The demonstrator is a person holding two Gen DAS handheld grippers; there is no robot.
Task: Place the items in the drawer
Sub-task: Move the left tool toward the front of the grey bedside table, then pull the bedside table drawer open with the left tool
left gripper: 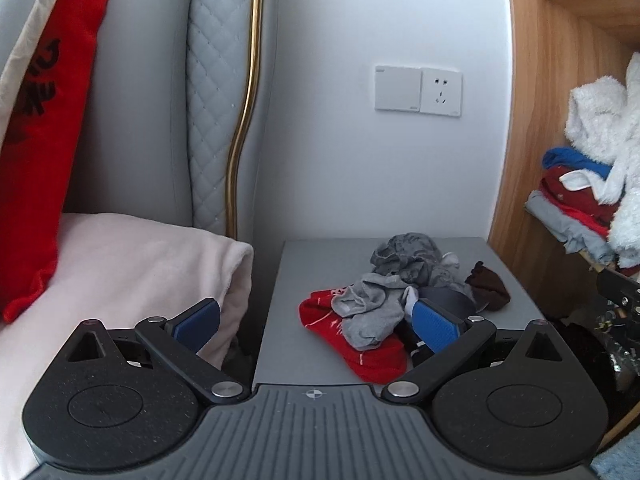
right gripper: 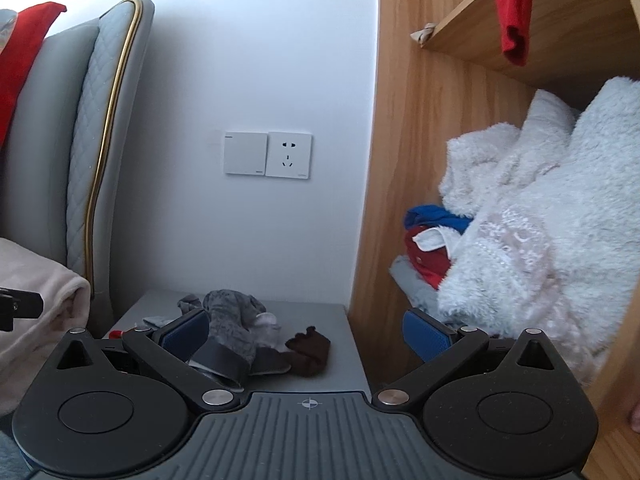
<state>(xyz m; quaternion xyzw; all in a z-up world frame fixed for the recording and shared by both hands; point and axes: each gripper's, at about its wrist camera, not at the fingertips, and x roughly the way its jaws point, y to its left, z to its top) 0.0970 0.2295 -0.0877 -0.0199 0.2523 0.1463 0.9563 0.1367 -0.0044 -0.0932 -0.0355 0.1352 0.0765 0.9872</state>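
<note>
Jaws of both tools stand wide apart and empty, held back from the work, probably lining up a first pick. Left gripper (left gripper: 316, 326) hovers low before the flat grey tabletop (left gripper: 288, 300) of the nightstand, beside the pink fleece blanket (left gripper: 132, 280) on the bed. Piled there lie the red sock (left gripper: 360, 354), grey socks (left gripper: 370, 312) and small brown sock (left gripper: 490, 286), waiting to go away; no drawer shows. Right gripper (right gripper: 306, 330) hangs nearer the wooden shelf unit (right gripper: 404, 152).
</note>
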